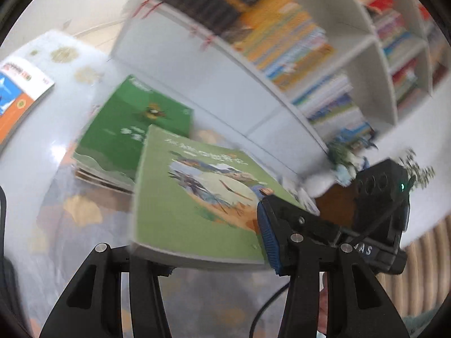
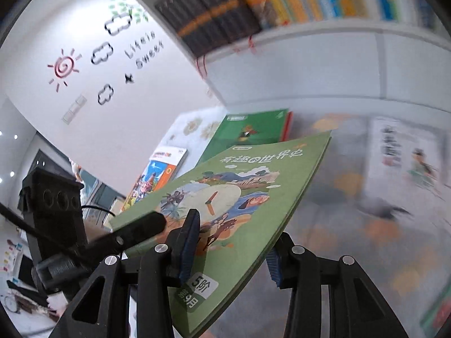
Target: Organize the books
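- Green-covered book (image 1: 197, 197) with a clock picture on its front is off the counter (image 1: 36, 146), carried between both grippers and tilted, its cover facing up.
- Left gripper (image 1: 217, 256) has the book's near edge lying between its fingers (image 1: 269, 225); whether both pads press on it I cannot tell, since the left pad is hidden under the book.
- Right gripper (image 2: 231, 256) holds the book's near corner between its fingers: the left pad (image 2: 187, 249) lies on the cover, while the right pad (image 2: 273, 264) seems just clear of the underside, so a firm clamp is not certain.
- On the counter beyond lies a darker green book (image 1: 135, 121) on top of a small stack, and further left an orange and blue book (image 1: 17, 95).
- White bookshelf (image 1: 310, 64) stands far right, its compartments packed with upright books.
- Step in hand, as I judge it: carrying 1 book from the counter toward the shelf.
- Next move calls for a secure hold on both sides, turning the book upright with its spine outward, and finding a gap in a compartment wide enough to slide it in.
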Available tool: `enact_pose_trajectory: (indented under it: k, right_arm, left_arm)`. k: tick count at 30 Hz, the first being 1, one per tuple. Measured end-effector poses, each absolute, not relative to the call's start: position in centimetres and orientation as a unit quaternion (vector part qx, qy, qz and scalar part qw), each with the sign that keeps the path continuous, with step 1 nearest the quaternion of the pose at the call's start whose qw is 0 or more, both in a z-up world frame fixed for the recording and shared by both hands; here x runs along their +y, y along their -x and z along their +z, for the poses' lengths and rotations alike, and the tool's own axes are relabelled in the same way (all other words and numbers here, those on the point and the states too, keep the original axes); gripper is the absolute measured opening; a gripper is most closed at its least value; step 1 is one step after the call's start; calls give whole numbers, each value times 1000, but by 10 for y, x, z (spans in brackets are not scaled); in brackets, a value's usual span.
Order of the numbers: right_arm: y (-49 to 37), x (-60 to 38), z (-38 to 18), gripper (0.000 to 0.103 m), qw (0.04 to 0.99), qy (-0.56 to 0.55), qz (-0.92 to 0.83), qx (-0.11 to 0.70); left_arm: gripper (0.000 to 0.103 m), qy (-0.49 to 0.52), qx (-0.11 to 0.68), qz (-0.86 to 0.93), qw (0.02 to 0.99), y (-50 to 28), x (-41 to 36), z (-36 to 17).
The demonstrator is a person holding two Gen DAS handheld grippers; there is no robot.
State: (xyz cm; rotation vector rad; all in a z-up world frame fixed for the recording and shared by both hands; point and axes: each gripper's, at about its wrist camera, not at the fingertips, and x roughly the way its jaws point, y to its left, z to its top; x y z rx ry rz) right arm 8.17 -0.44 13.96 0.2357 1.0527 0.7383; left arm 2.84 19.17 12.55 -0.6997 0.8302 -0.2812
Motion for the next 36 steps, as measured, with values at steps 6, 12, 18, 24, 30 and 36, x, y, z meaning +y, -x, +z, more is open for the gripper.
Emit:
enact_pose_trajectory:
  k: [6, 12, 18, 24, 30, 36]
  right_arm:
    - [-139, 40, 102, 42, 768, -116, 328, 537]
    - [-179, 60, 68, 48, 739, -149, 295, 586]
    - [-171, 73, 62, 60, 734, -61, 318, 597]
    - [-118, 8, 32, 69, 686, -84, 310, 653]
    - [8, -112, 15, 69, 668, -102, 257, 691]
    - [56, -254, 49, 69, 738, -160, 81, 651]
  left_arm:
    - [44, 368, 401, -108, 832, -75, 229, 93]
    - [44, 378, 437, -73, 813, -99, 250, 64]
    - [45, 417, 430, -29, 800, -60, 269, 55]
    - [45, 401, 454, -1, 795, -3, 265, 53]
    - [45, 336, 507, -94, 788, 2, 179, 67]
    - [54, 209, 541, -268, 769, -28, 0, 89]
